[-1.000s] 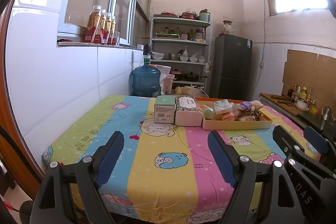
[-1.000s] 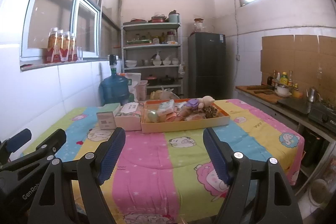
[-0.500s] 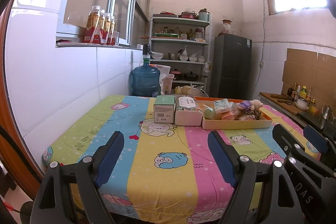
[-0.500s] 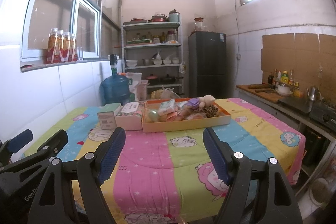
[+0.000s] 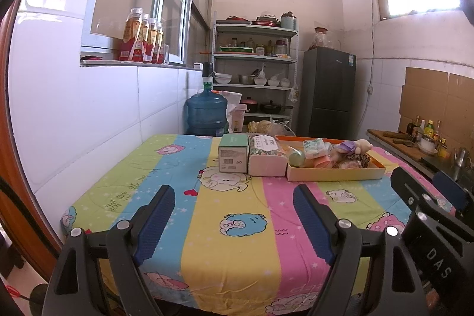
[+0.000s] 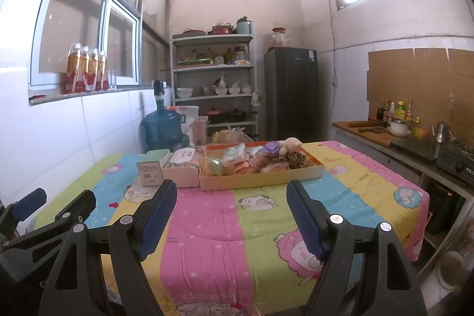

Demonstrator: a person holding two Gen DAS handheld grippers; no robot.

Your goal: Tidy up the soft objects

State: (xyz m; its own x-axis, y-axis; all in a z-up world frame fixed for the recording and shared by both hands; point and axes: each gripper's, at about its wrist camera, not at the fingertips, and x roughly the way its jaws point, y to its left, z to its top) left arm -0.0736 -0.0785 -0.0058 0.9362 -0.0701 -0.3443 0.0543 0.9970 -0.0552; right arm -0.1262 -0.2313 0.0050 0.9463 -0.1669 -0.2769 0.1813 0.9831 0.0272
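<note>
Across the far half of the tabletop, draped in a quilted cartoon-striped cloth, a shallow orange cardboard tray holds soft things: a plush toy, a crinkly wipes packet and what may be folded fabric. Just left, touching, sit a soft tissue pack and a green box. Left gripper and right gripper hang with ribbed blue jaws wide, empty.

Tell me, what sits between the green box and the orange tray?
A pink tissue pack sits between the green box and the orange tray, touching both; the left wrist view shows it best.
</note>
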